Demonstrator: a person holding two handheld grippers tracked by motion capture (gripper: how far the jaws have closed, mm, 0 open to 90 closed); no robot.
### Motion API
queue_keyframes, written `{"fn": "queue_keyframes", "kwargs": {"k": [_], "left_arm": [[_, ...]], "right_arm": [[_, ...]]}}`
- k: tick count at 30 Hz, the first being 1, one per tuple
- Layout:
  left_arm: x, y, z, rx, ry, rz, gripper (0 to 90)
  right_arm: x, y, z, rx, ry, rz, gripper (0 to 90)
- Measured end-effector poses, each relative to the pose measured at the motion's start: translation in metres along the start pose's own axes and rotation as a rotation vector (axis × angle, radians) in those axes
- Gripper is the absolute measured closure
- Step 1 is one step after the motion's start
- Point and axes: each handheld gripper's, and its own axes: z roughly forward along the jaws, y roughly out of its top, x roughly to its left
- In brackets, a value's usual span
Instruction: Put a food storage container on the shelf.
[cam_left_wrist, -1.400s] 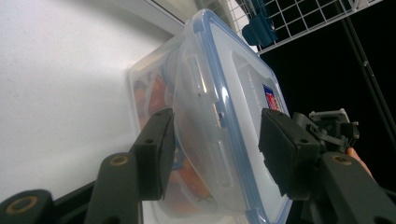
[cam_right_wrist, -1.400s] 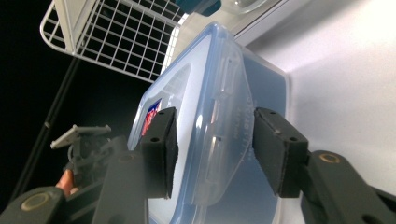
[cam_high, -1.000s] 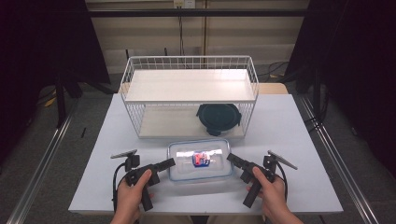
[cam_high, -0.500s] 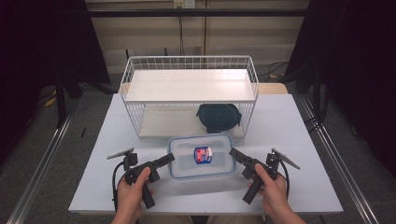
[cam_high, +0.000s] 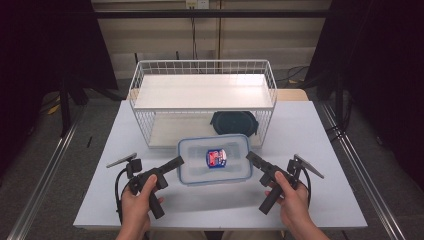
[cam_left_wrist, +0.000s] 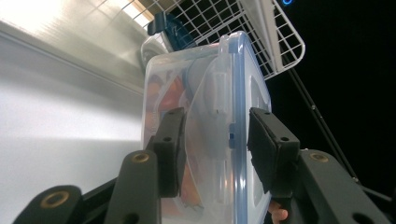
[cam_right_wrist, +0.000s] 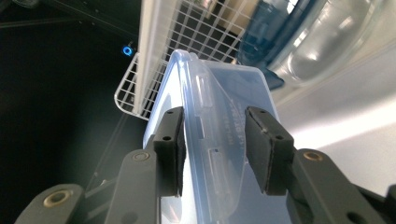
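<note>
Both grippers' fingers clamped on clear container (cam_high: 214, 160) at frame centre: left gripper (cam_high: 174, 164), right gripper (cam_high: 252, 159).

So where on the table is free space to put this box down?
Bare table lies left of the rack, right of it, and along the near edge between the hands. The middle is crowded: the box sits close before the rack, with a dark bowl inside it.

Bearing, toward the far edge of a pale grey rectangular tabletop (cam_high: 310, 130), a white wire-mesh rack with a flat white shelf (cam_high: 202, 92), and sheltering beneath that shelf a dark teal round lidded bowl (cam_high: 234, 123).
</note>
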Motion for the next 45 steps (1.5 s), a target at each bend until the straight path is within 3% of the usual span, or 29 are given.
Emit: {"fn": "queue_keyframes", "kwargs": {"k": [13, 25, 31, 32, 36, 38, 45], "left_arm": [[-0.016, 0.020, -0.006, -0.045, -0.044, 0.025, 57.2], [-0.038, 0.040, -0.003, -0.079, -0.076, 0.052, 57.1], [-0.050, 0.051, -0.002, -0.113, -0.096, 0.060, 57.6], [-0.053, 0.055, -0.002, -0.115, -0.102, 0.077, 57.7], [-0.062, 0.064, -0.001, -0.143, -0.110, 0.072, 58.3], [-0.062, 0.067, -0.001, -0.137, -0.108, 0.093, 58.4], [-0.071, 0.081, 0.000, -0.173, -0.119, 0.101, 58.8]], "right_arm": [[0.030, 0.009, 0.010, -0.050, 0.059, -0.037, 60.5], [0.060, 0.030, 0.016, -0.106, 0.117, -0.057, 60.6], [0.070, 0.038, 0.022, -0.129, 0.138, -0.058, 60.6], [0.071, 0.039, 0.023, -0.134, 0.138, -0.058, 60.6], [0.077, 0.044, 0.029, -0.153, 0.144, -0.060, 60.6], [0.078, 0.045, 0.030, -0.156, 0.143, -0.058, 60.6], [0.087, 0.054, 0.043, -0.172, 0.153, -0.063, 60.6]]}}
